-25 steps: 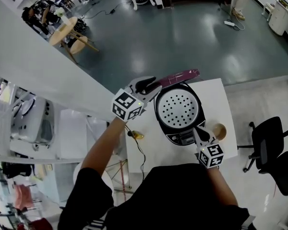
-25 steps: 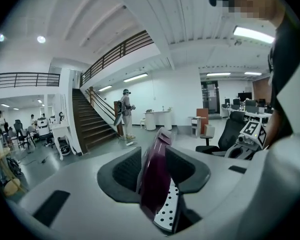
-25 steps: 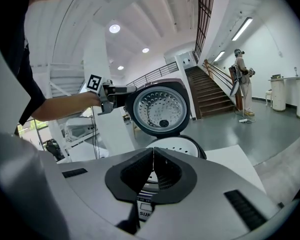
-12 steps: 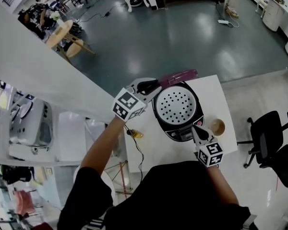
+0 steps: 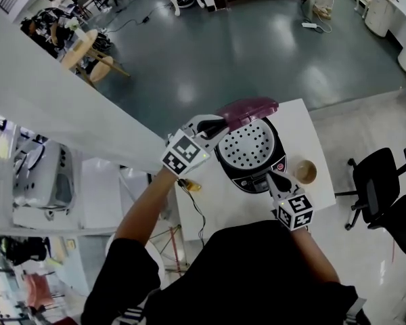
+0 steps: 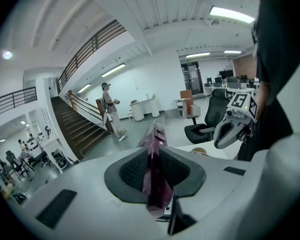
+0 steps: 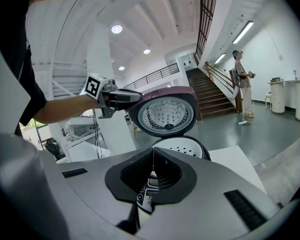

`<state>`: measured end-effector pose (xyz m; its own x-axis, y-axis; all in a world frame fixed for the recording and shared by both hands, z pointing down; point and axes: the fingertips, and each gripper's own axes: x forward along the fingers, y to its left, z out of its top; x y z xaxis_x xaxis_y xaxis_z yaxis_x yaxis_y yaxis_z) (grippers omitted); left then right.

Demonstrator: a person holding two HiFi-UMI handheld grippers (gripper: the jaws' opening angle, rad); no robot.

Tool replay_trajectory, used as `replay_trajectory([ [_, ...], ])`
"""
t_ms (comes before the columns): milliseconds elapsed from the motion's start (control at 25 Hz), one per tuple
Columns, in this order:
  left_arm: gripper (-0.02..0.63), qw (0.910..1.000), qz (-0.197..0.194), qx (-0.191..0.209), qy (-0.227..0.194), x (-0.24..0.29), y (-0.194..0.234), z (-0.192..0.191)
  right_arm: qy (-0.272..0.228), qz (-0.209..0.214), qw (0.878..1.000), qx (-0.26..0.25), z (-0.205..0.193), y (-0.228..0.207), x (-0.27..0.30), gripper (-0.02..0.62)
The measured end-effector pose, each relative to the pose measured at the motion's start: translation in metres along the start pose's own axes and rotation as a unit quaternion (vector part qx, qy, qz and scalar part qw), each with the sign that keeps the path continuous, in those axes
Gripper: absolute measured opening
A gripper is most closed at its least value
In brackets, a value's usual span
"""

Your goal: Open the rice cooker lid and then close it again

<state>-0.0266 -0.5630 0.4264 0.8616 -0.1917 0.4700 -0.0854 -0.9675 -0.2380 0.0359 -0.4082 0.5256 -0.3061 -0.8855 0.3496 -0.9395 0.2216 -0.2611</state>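
White table (image 5: 311, 131) carries the rice cooker (image 5: 238, 176), standing open. At the left, my left gripper (image 5: 215, 127) has just been closing its jaws on the purple lid (image 5: 247, 109), pinching its edge and holding it raised and tilted so I can swing it down. My right gripper (image 5: 275, 179), jaws together and empty, points at the control panel (image 7: 146, 194), probably to steady the body. Only the right gripper view shows the lid's perforated underside

Half-raised lid (image 5: 247, 110) overhangs the rice cooker (image 5: 250, 152) at its far rim, blocking approach there. A cup (image 5: 304, 171) crowds its right side. The table (image 5: 302, 131) lies bare at the far right corner.
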Motion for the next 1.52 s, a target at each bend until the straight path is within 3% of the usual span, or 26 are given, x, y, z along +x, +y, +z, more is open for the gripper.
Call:
replay_trajectory([
  [120,0.063,0.9999,-0.007,0.009,0.011,0.002,-0.012,-0.004,0.000,-0.002,1.000,-0.005,0.001,0.001,-0.001,0.000],
  [320,0.055,0.9993,-0.027,-0.023,0.009,0.004,-0.031,-0.011,0.002,-0.005,1.000,-0.004,-0.004,0.002,-0.006,0.000],
  [600,0.054,0.9989,-0.037,-0.023,0.016,0.009,-0.054,-0.023,0.006,-0.011,1.000,-0.006,-0.010,0.004,-0.012,0.000],
  [1000,0.052,0.9971,-0.057,0.001,0.050,0.022,-0.095,-0.047,0.015,-0.015,1.000,0.003,-0.030,0.005,-0.025,0.000],
  [1520,0.052,0.9949,-0.061,-0.002,0.081,0.041,-0.132,-0.078,0.011,-0.016,0.999,0.025,-0.046,0.007,-0.037,0.000],
])
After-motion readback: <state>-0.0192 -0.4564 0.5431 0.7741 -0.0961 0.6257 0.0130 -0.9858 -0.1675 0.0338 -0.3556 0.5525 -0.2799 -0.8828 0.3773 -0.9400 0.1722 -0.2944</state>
